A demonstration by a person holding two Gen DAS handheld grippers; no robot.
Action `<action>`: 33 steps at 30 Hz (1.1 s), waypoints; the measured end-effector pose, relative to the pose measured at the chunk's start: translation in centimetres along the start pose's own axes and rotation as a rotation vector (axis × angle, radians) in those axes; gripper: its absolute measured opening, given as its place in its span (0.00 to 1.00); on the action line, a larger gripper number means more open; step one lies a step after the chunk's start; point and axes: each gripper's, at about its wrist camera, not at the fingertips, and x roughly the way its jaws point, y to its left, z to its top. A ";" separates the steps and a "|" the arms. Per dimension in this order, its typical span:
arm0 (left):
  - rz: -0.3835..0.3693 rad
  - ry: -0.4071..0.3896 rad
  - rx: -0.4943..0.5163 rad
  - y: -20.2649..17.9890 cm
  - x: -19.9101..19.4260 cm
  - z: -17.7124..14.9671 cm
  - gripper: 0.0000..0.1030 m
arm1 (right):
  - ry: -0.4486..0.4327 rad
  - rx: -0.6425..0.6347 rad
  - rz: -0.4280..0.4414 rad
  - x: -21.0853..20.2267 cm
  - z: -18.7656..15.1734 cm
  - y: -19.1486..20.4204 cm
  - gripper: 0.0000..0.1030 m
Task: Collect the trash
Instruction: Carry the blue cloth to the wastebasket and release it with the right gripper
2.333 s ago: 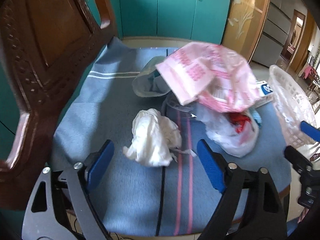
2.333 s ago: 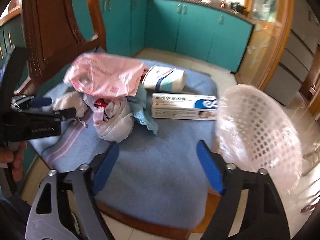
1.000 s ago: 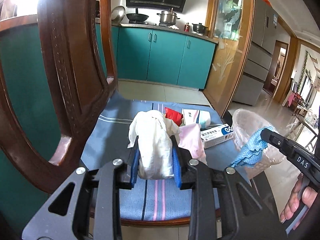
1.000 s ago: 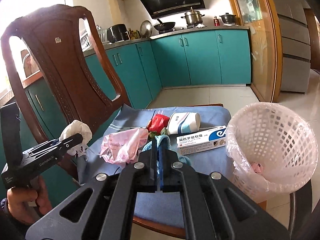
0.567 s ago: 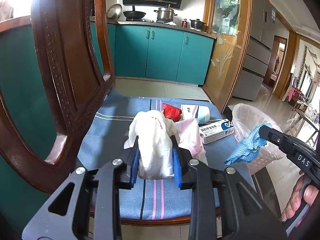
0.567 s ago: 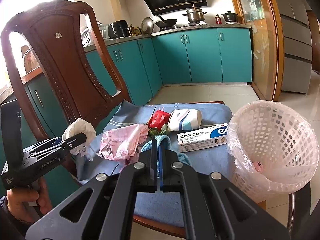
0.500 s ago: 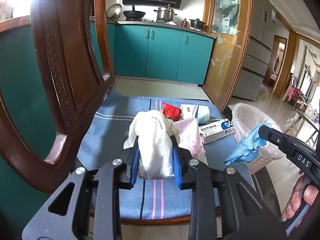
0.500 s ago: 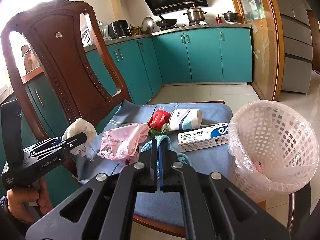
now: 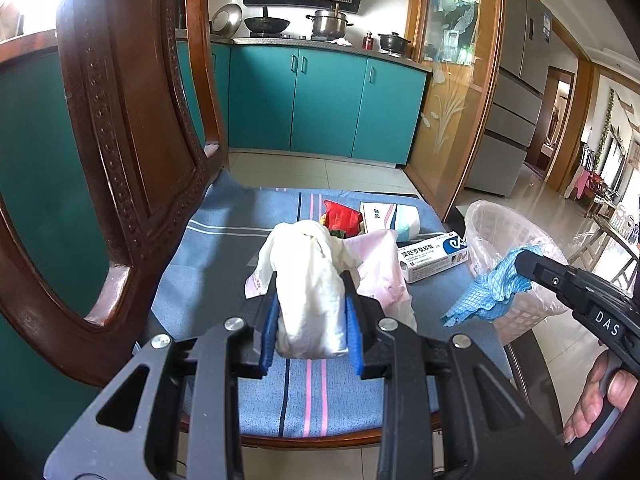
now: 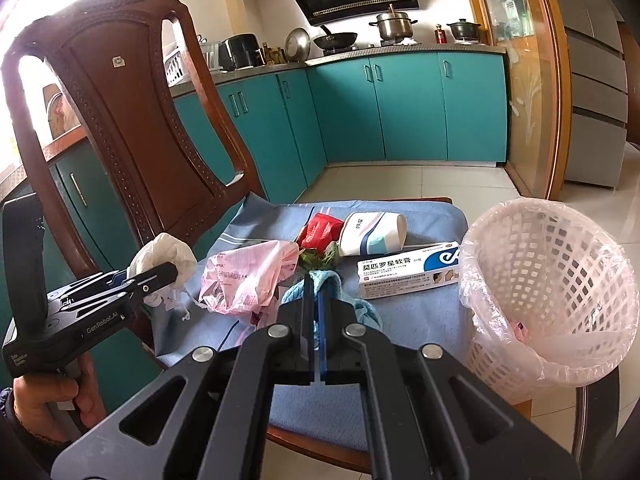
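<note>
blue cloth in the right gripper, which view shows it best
The left wrist view: the blue cloth hangs in the open from the right gripper, in front of the basket. In the right wrist view the gripper's own fingers cover most of it.

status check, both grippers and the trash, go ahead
Left gripper shut on white tissue wad. Right gripper shut on blue cloth. Basket nearby, unobstructed.

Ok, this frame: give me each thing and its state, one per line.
left gripper: shut on the white wad, lifted.
white wad: crumpled, held off the seat.
right gripper: shut on the blue cloth.
blue cloth: dangling beside the basket, not in it.
basket: upright, bag-lined, nearly empty.
pink bag: crumpled on the cushion.
ointment box: lying flat, closed.
paper cup: tipped on its side.
</note>
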 end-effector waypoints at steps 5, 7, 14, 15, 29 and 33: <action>0.001 0.003 0.001 0.0 0.1 -0.1 0.28 | 0.010 -0.005 0.001 0.2 -0.1 0.0 0.02; 0.002 0.003 0.001 0.0 0.2 -0.1 0.29 | 0.014 -0.006 0.001 0.3 -0.1 0.0 0.02; 0.003 0.009 0.004 0.0 0.3 -0.2 0.29 | 0.009 -0.005 -0.007 0.1 0.1 -0.3 0.02; 0.002 0.009 0.004 0.1 0.4 -0.2 0.29 | -0.001 0.003 -0.014 -0.1 0.4 -0.7 0.02; 0.003 0.018 0.012 -0.3 0.7 -0.3 0.29 | -0.061 0.342 -0.315 -1.3 1.3 -15.5 0.32; 0.004 0.016 0.009 -0.4 0.7 -0.3 0.29 | -0.122 0.270 -0.388 -3.3 0.6 -12.6 0.84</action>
